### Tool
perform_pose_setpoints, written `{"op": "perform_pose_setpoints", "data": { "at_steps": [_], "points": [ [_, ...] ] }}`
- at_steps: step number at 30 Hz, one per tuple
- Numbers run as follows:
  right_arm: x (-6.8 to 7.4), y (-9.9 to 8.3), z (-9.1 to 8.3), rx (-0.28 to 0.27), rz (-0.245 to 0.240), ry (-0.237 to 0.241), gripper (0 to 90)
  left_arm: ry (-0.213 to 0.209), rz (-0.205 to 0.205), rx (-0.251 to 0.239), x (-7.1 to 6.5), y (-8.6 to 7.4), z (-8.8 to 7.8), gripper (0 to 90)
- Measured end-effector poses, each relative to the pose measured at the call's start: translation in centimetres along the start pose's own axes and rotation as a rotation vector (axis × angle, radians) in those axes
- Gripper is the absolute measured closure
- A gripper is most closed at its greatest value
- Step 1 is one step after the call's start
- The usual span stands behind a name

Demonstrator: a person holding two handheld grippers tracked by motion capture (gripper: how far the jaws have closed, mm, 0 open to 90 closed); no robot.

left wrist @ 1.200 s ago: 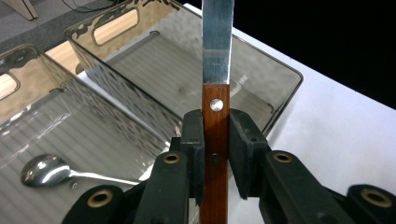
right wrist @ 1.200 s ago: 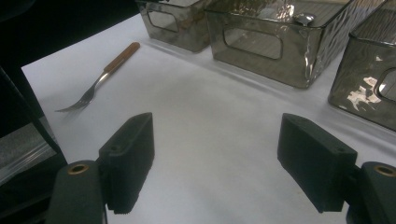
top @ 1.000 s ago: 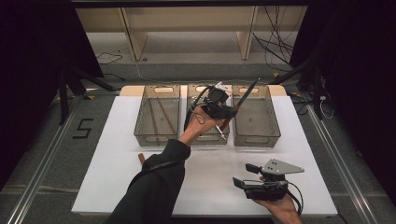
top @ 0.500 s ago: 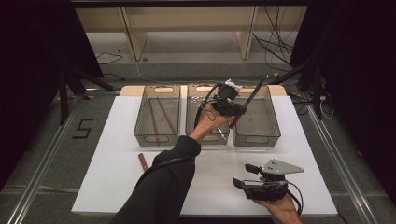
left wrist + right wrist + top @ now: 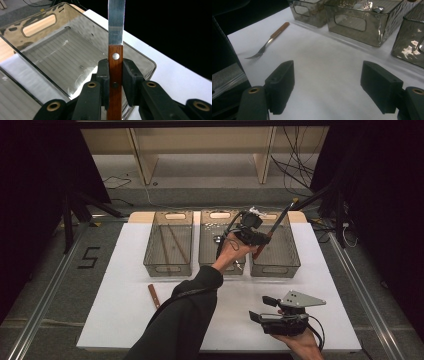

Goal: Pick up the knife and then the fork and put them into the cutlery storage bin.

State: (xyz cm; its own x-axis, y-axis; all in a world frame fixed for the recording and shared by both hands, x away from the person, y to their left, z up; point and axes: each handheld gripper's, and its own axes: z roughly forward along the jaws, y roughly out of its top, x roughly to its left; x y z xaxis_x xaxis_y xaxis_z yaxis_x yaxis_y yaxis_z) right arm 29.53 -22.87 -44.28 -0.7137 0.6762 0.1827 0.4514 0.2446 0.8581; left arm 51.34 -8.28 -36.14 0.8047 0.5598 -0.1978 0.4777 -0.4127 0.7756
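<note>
My left gripper [image 5: 257,238] is up over the right bin [image 5: 292,265], jaws clamped tight on the wooden handle of a knife [image 5: 115,67]; in the left gripper view the handle runs straight up btwn both pads, one rivet just above the jaws, steel blade rising out the top of the frame. From the high view the knife [image 5: 272,227] slants up and to the right, tip near the bin's far right corner, handle end low toward the bin's near left side; can't tell if it touches the bin. Below it that bin's ribbed floor looks bare w/ a few small marks. My right gripper [image 5: 272,320] sits low at the near right of the white table [image 5: 120,305], jaws spread wide apart w/ nothing btwn them, just table surface under the pads [image 5: 283,85]. Three clear bins stand side by side across the far half of the table: left bin [image 5: 169,245] has thin stick-like items, middle bin [image 5: 212,232] some shiny bits, too small to name. A fork [image 5: 268,42] w/ a wooden handle lies flat on the table near the left bin, well apart from both grippers; tines point toward my side.
</note>
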Motion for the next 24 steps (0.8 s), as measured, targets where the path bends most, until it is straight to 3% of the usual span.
{"op": "perform_pose_setpoints", "data": {
  "at_steps": [24],
  "points": [
    [0.1,-0.1,0.0,0.005,-0.005,0.01,28.1,0.018,-0.044,0.025,0.3,-1.1,2.6,75.9]
  ]
}}
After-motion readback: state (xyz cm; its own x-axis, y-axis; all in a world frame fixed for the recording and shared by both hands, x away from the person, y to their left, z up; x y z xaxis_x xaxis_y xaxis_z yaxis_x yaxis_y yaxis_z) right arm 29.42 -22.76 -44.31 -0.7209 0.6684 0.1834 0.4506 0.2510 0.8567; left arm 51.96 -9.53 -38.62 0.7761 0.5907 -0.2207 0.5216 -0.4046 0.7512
